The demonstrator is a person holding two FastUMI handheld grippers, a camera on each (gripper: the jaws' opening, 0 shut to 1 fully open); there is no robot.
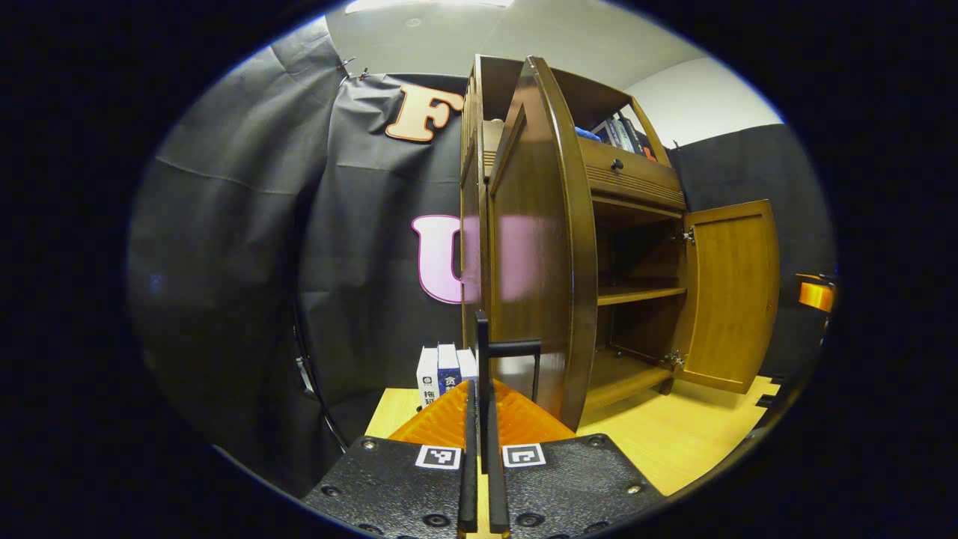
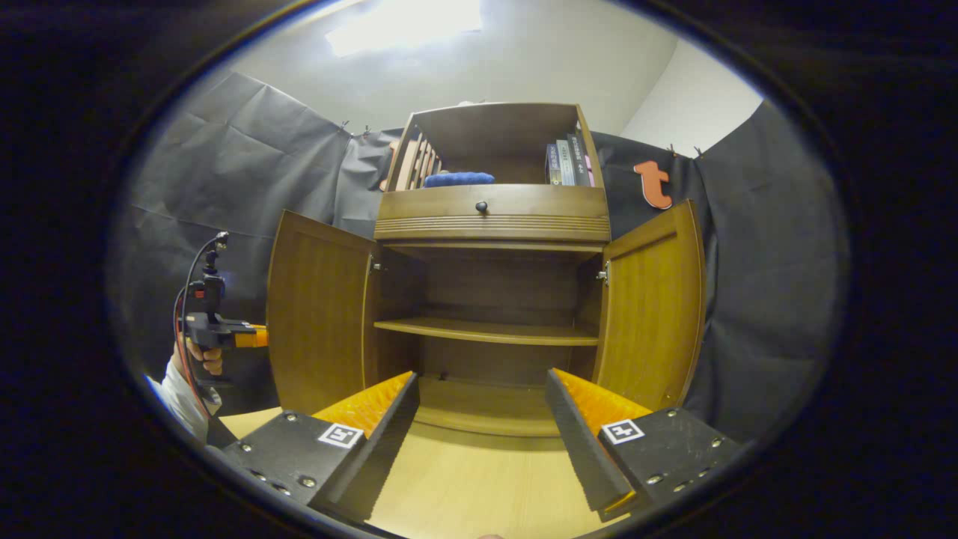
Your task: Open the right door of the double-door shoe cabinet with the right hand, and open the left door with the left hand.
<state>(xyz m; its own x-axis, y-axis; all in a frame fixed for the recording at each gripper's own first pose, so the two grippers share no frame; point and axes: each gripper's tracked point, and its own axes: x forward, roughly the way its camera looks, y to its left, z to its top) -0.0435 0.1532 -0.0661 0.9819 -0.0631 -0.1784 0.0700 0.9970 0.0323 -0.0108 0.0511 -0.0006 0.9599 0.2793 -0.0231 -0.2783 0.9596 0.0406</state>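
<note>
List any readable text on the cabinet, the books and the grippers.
Boxes beside the cabinet: printed characters, too small to read reliably.
Books on the top shelf: spines too blurred.
Left gripper and right gripper: square coded markers, no words.
Cabinet: none.

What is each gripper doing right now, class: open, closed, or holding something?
Left gripper: closed on the left door's black handle.
Right gripper: open, holding nothing, facing the opened shoe cabinet.
</note>
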